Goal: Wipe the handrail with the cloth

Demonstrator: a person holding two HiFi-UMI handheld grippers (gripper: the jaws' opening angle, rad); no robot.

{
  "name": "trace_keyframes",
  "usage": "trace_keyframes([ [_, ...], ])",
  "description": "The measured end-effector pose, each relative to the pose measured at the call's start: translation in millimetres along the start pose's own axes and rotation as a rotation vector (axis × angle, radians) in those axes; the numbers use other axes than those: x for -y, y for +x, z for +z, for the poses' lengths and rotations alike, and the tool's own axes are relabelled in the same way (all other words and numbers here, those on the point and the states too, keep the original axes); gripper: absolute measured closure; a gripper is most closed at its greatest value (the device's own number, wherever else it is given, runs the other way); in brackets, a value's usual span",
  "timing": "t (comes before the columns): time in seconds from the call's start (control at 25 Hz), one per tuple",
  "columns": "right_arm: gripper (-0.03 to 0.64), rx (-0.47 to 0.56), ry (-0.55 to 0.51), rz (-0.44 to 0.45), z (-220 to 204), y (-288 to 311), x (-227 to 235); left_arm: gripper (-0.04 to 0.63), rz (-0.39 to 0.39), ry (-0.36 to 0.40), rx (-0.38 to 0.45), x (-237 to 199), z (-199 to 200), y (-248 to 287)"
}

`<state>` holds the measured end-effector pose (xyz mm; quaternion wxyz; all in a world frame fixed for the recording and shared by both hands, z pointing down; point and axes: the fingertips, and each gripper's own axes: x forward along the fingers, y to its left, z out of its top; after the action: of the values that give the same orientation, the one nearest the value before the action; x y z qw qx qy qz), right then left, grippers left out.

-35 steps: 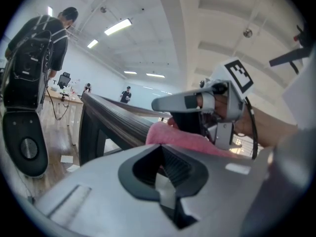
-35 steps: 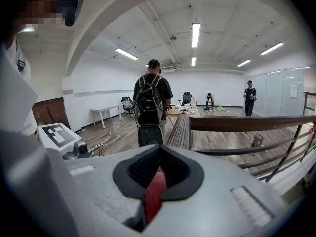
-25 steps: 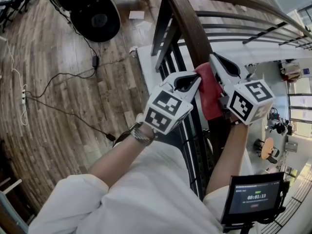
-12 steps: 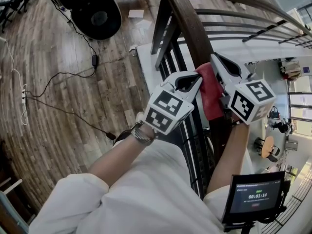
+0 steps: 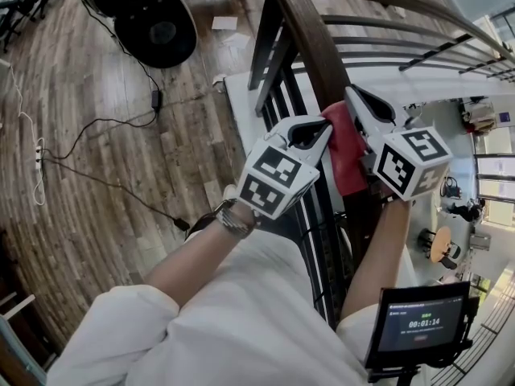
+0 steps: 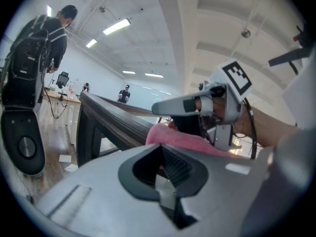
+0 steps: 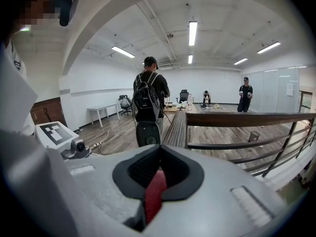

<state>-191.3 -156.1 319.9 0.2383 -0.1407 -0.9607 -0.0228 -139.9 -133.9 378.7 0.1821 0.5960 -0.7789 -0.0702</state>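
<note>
**Cloth on the rail, both tongs closed**

Plank floor [image 5: 121, 175] spreads left of the dark handrail [image 5: 310, 39]. Wiping is in hand. My right gripper [image 5: 352, 95] is clamped on the red cloth [image 5: 346, 159], which drapes the rail between my tongs. My left gripper [image 5: 327, 130] is closed too, its tip at the cloth's edge; I cannot tell whether it pinches a fold. Next, I judge, the cloth must slide along the rail under pressure.
</note>
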Motion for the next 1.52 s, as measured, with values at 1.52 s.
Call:
trace_keyframes([
  [1.52, 0.614, -0.002, 0.050, 0.008, -20, -18, 1, 0.589, -0.042, 0.008, -0.028, 20, -15, -2],
])
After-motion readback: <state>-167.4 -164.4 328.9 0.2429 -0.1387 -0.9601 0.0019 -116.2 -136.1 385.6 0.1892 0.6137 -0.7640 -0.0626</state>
